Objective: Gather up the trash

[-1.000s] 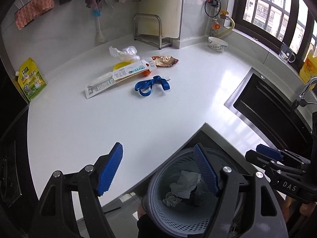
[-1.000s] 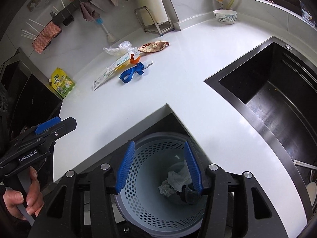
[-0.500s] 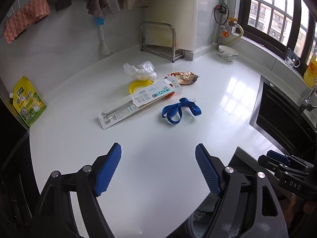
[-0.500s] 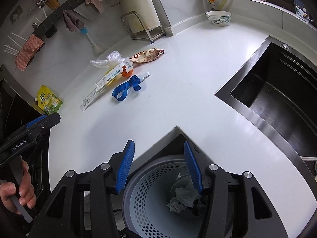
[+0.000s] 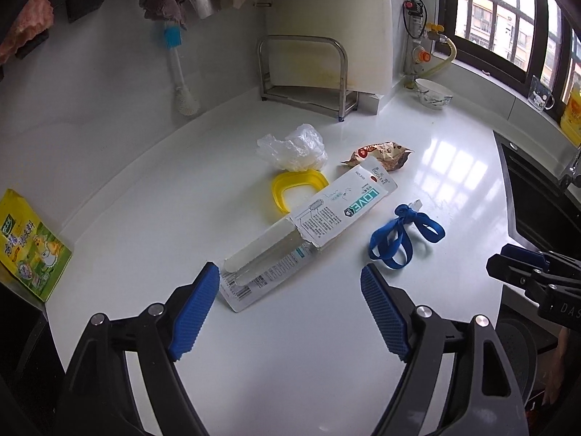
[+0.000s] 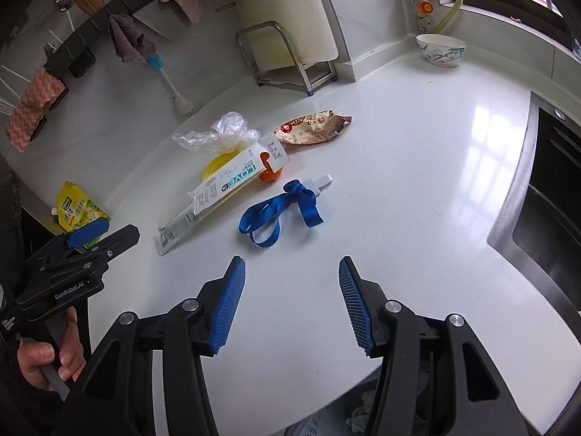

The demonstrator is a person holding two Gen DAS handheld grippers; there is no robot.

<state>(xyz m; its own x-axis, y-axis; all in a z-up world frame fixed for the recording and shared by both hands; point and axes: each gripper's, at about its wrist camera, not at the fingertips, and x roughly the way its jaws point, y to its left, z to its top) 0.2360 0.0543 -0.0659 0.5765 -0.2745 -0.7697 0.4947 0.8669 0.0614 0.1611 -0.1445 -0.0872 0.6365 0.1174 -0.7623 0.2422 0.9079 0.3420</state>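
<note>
Trash lies on the white counter [image 5: 181, 189]: a long toothbrush package [image 5: 308, 229] [image 6: 221, 192], a blue ribbon [image 5: 403, 236] [image 6: 279, 210], a crumpled clear plastic bag [image 5: 294, 145] [image 6: 218, 134], a brown snack wrapper [image 5: 381, 152] [image 6: 312, 127] and a yellow lid [image 5: 297, 185]. My left gripper [image 5: 290, 312] is open and empty, just short of the package's near end. My right gripper [image 6: 290, 305] is open and empty, a little short of the ribbon. The perforated bin [image 6: 326, 421] with crumpled paper shows below the counter edge.
A black sink [image 6: 552, 189] lies at the right. A bowl [image 5: 434, 93] and a metal rack [image 5: 305, 76] stand at the back. A yellow-green pouch [image 5: 29, 247] sits at the left edge. A brush [image 5: 178, 72] hangs on the wall.
Both grippers have moved up from over the bin and forward over the counter toward the trash. Both stay open and empty.
</note>
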